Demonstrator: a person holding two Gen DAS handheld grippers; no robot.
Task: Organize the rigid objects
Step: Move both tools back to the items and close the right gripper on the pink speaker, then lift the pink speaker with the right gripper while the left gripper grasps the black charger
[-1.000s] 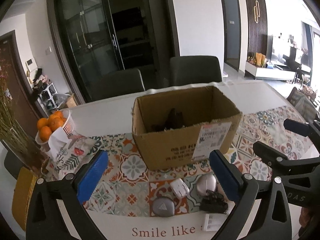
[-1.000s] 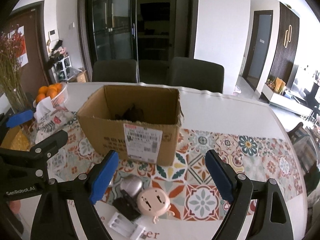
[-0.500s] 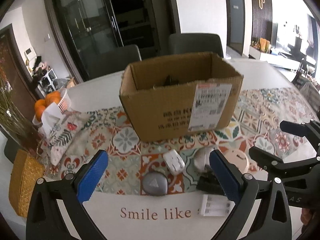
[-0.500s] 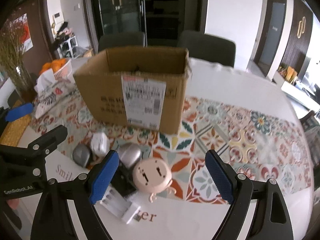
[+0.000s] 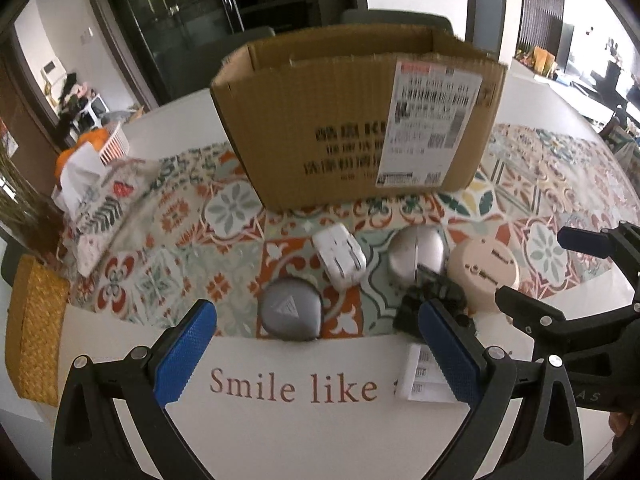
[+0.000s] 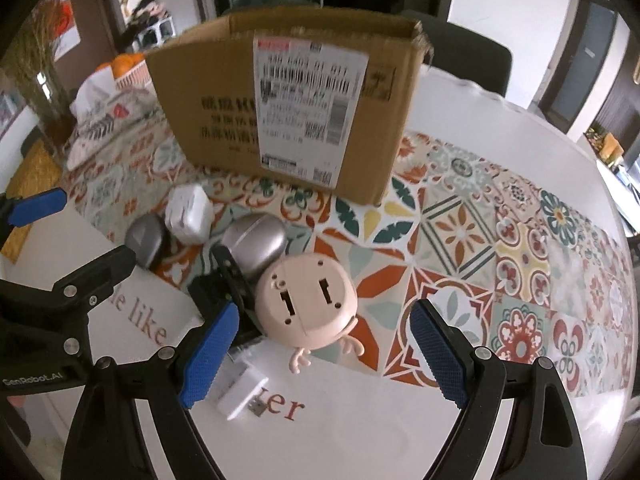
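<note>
An open cardboard box [image 5: 360, 120] stands on the patterned table runner; it also shows in the right wrist view [image 6: 288, 92]. In front of it lie a white charger [image 5: 339, 259], a grey case [image 5: 290, 314], a silver oval case [image 5: 416, 251], a black object [image 5: 432, 306], a pink round device [image 5: 482, 276] and a white flat piece [image 5: 416, 376]. My left gripper [image 5: 316, 356] is open just before the grey case. My right gripper [image 6: 322, 354] is open around the near side of the pink device [image 6: 306, 302].
A tissue pouch [image 5: 100, 196], a basket of oranges [image 5: 96, 144] and a woven yellow holder [image 5: 34, 332] sit at the left. Dark chairs [image 6: 468, 52] stand behind the table. The white mat [image 5: 292, 412] with red lettering lies at the near edge.
Both grippers have moved down and forward toward the small objects; the box and objects now look larger and nearer. Both stay open.
</note>
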